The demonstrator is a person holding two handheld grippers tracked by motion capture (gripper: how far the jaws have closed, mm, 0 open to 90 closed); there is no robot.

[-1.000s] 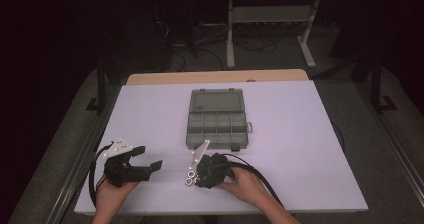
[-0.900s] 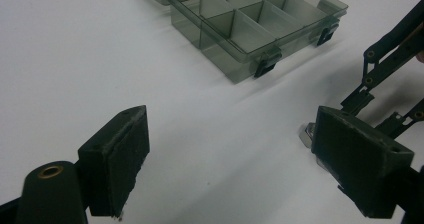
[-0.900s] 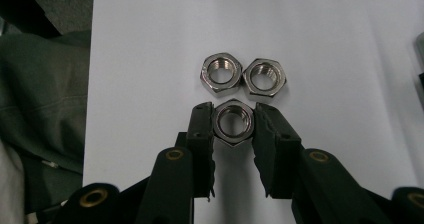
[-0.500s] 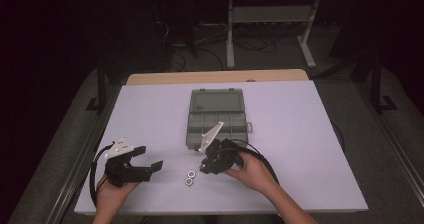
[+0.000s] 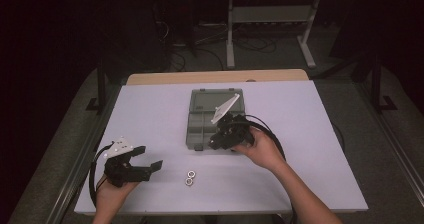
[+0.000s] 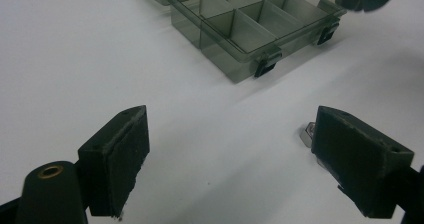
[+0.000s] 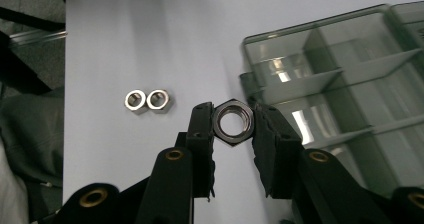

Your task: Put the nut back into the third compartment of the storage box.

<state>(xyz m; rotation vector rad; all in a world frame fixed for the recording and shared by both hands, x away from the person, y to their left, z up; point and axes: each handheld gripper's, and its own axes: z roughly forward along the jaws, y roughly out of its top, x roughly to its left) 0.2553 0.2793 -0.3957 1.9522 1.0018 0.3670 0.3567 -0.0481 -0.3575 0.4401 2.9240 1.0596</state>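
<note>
Steel hex nut [image 7: 234,121] clamped in right tongs [image 5: 216,143], at near edge of compartment box [image 5: 196,115]; left tongs [image 5: 148,160] wide, idle, near counter's [image 5: 320,134] near-left corner.

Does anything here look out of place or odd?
Nothing looks damaged or spilled. Two small silver hex nuts lie loose on the white table, outside the open grey plastic compartment box.

A white table [image 5: 300,174] stands in a dark room before a grey metal stand [image 5: 270,19].
</note>
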